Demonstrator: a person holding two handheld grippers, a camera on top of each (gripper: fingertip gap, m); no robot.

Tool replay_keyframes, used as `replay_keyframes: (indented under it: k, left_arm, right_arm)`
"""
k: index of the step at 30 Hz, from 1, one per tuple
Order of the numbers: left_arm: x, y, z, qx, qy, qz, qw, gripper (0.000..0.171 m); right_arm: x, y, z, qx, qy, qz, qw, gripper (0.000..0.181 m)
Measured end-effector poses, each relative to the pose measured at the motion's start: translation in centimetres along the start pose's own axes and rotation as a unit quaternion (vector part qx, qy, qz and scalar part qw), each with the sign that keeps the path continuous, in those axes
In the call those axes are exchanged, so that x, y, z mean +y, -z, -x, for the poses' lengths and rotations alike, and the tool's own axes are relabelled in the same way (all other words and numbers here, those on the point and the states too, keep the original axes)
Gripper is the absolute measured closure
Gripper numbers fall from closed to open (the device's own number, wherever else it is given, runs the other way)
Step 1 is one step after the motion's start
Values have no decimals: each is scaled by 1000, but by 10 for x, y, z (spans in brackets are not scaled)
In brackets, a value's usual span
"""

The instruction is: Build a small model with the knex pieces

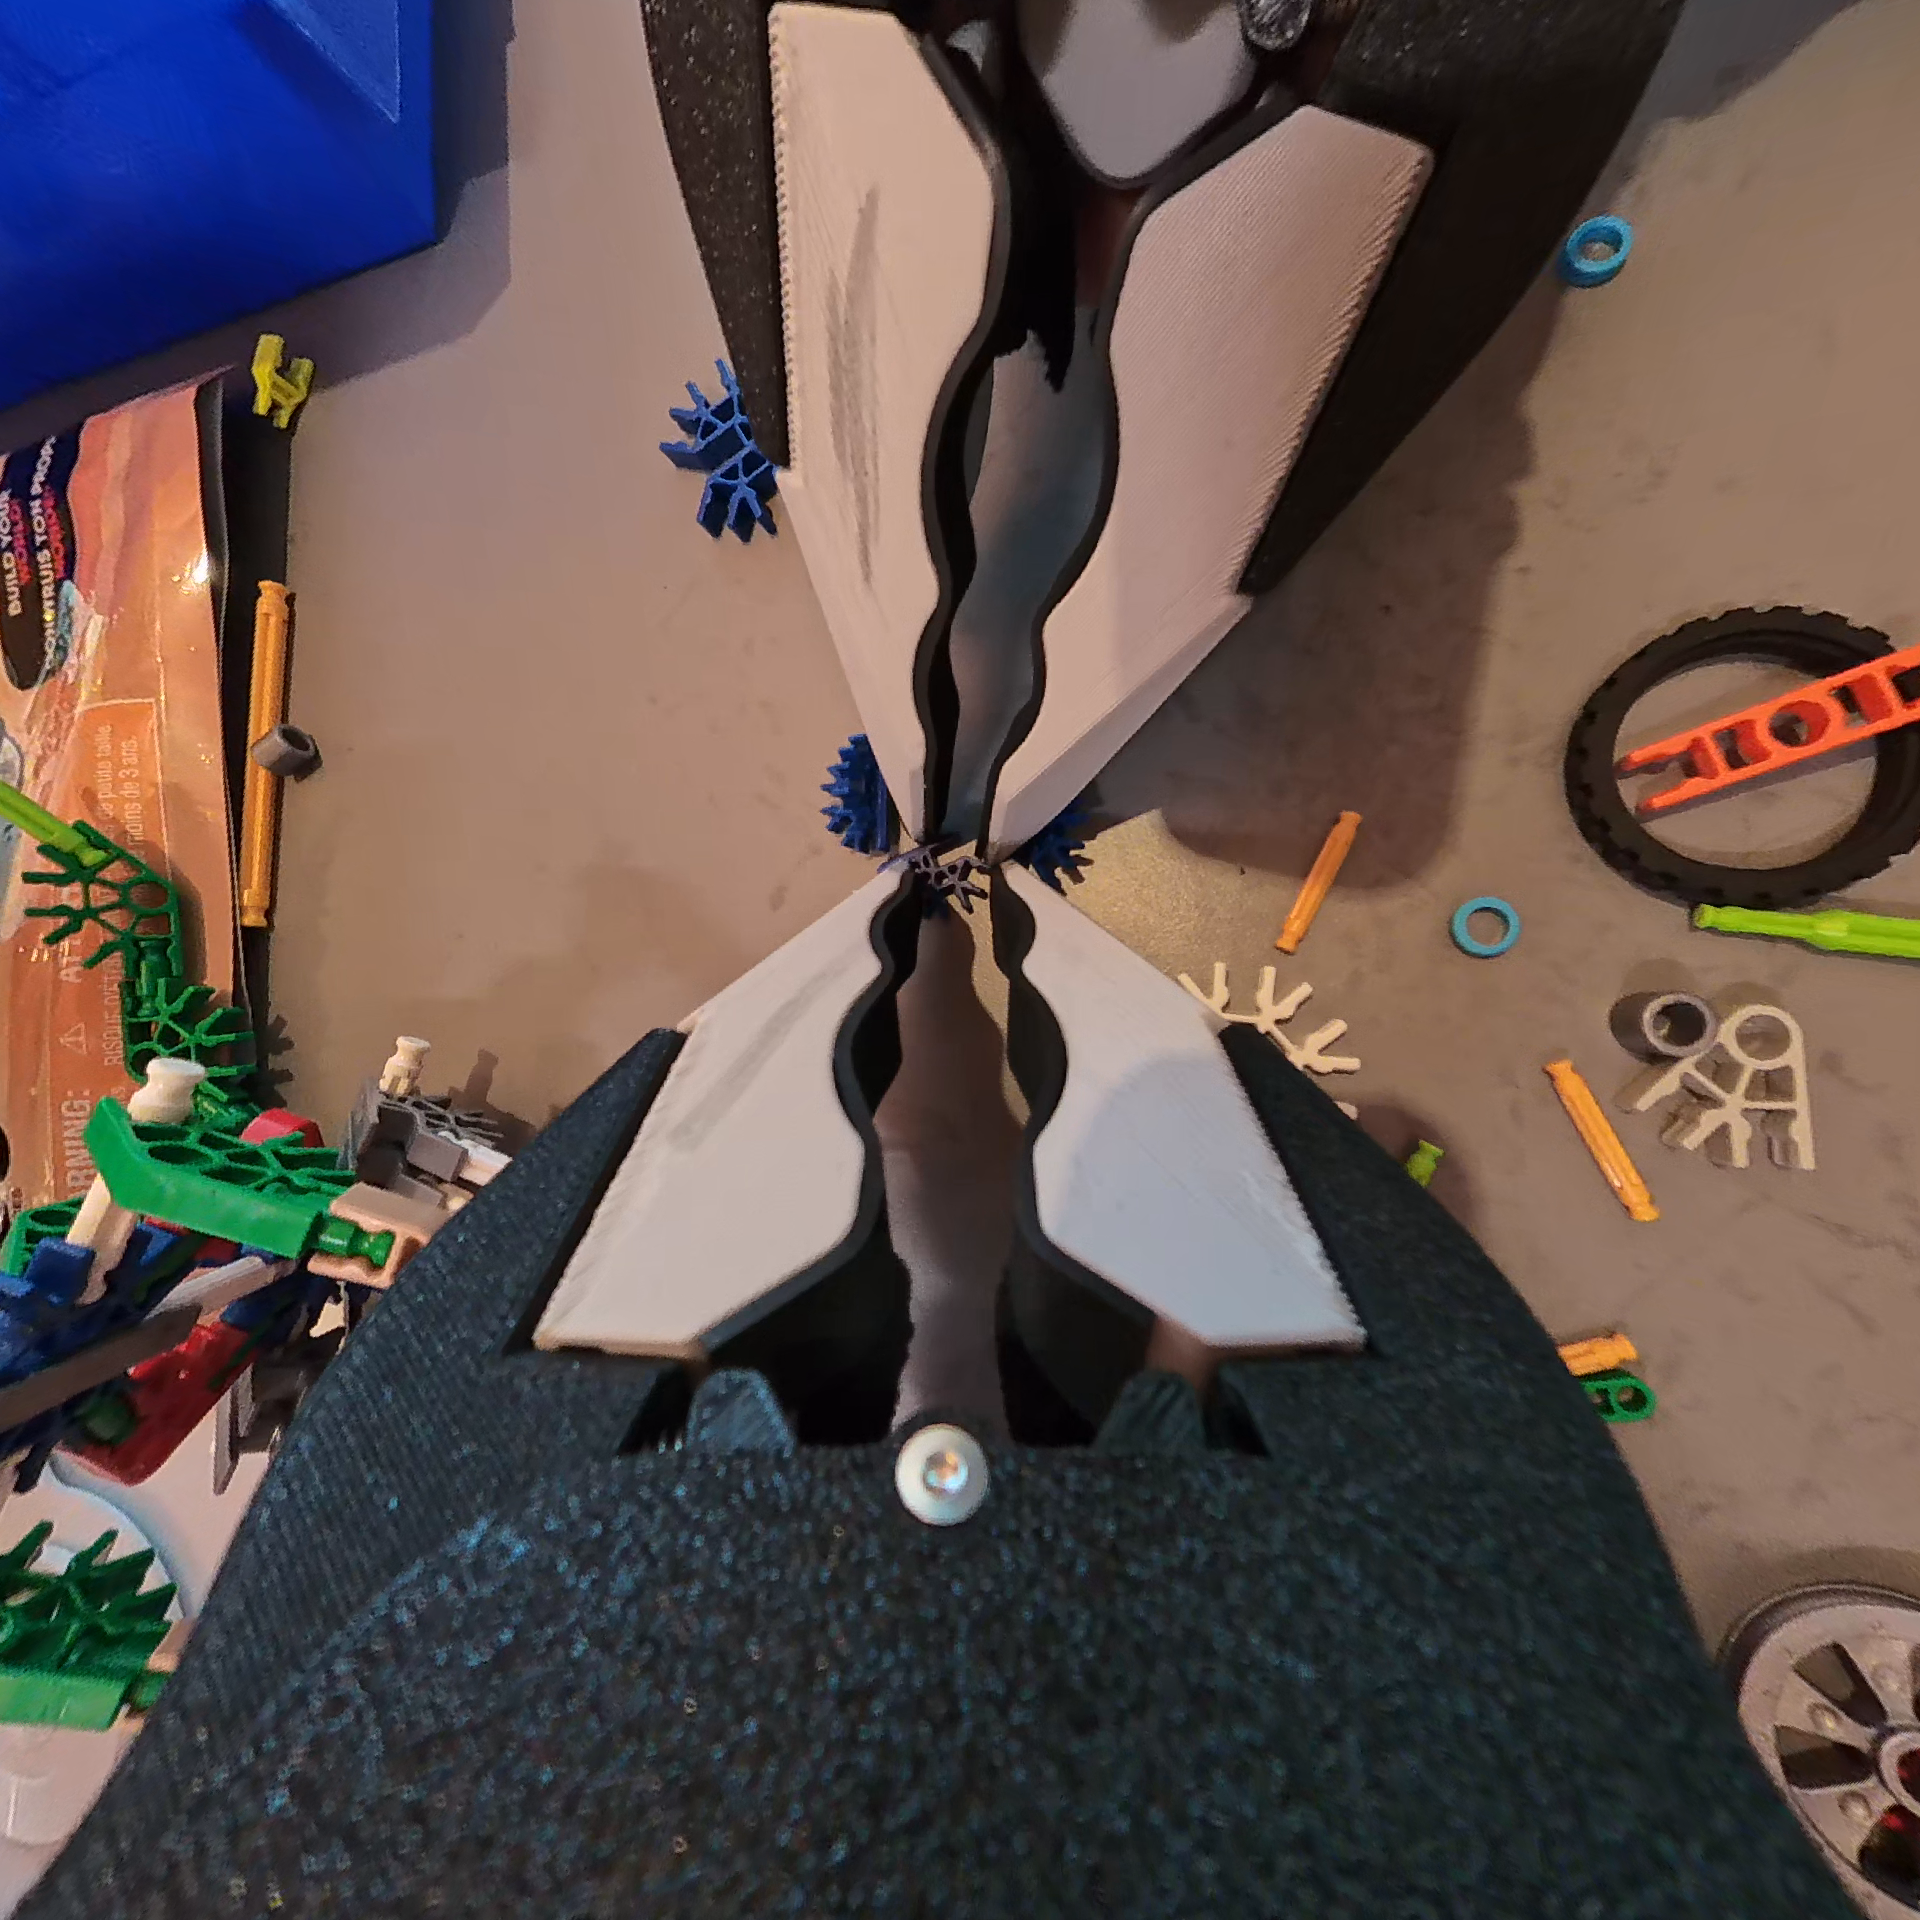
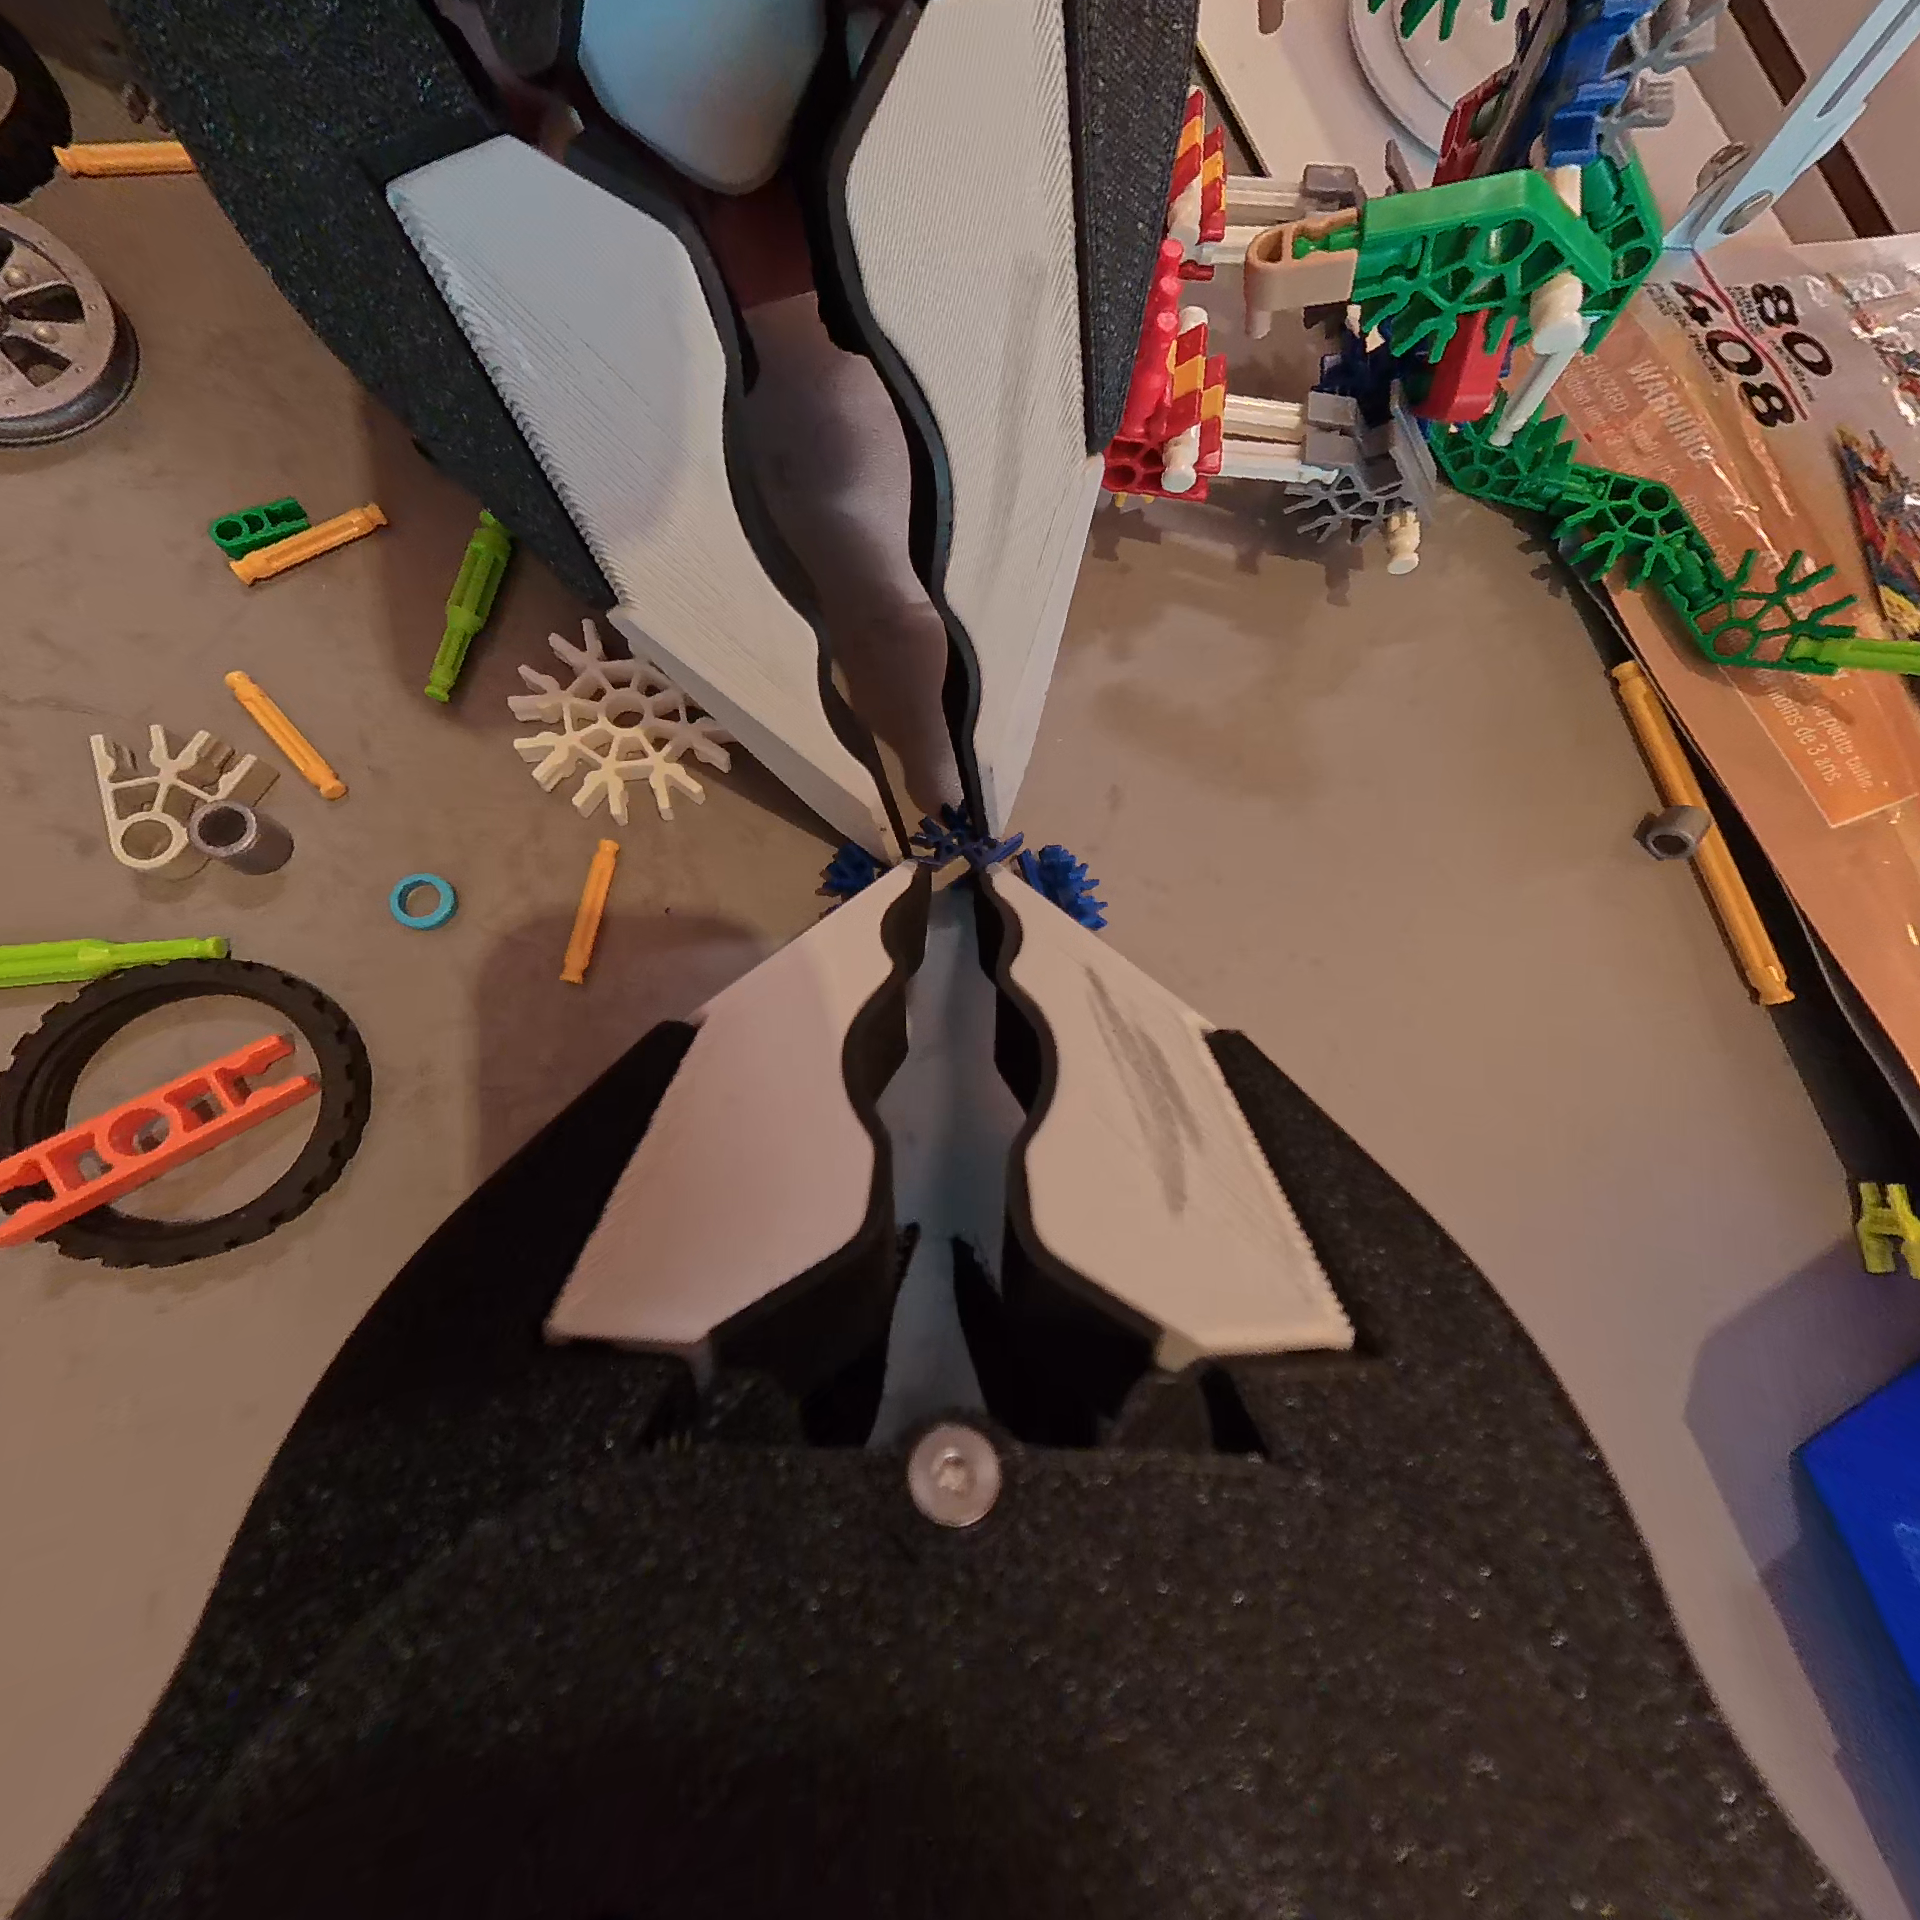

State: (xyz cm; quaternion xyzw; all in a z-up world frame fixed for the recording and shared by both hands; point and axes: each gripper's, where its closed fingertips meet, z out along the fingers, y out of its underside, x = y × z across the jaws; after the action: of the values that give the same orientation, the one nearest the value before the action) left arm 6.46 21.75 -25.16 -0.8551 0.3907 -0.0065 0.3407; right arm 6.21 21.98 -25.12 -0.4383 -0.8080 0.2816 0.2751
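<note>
The left gripper (image 1: 951,878) and right gripper (image 2: 951,868) meet tip to tip, both pinched on small blue spiky pieces (image 1: 948,871), probably joined together. Farther off lie a white snowflake piece (image 2: 618,727) and black tire (image 1: 1745,758).

Black speckled gripper (image 1: 951,868) bodies, pale grey black-edged wavy jaws, silver screw (image 1: 942,1475).

Bare surface (image 2: 1351,831) lies open right of the right claw (image 2: 951,868); loose rods (image 2: 281,732) and a tyre (image 2: 187,1112) crowd its left.
</note>
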Motion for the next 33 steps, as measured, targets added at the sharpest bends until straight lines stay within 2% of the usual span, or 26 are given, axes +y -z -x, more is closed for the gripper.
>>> replay_keyframes:
  k: [21, 33]
  left_arm:
    - [-8, -4, -7, 16, 6, -15, 1000, 162]
    - [2, 2, 3, 10, 18, -10, 1000, 158]
  right_arm:
    - [1, 0, -3, 3, -4, -3, 1000, 174]
    - [2, 1, -2, -1, -9, -1, 1000, 174]
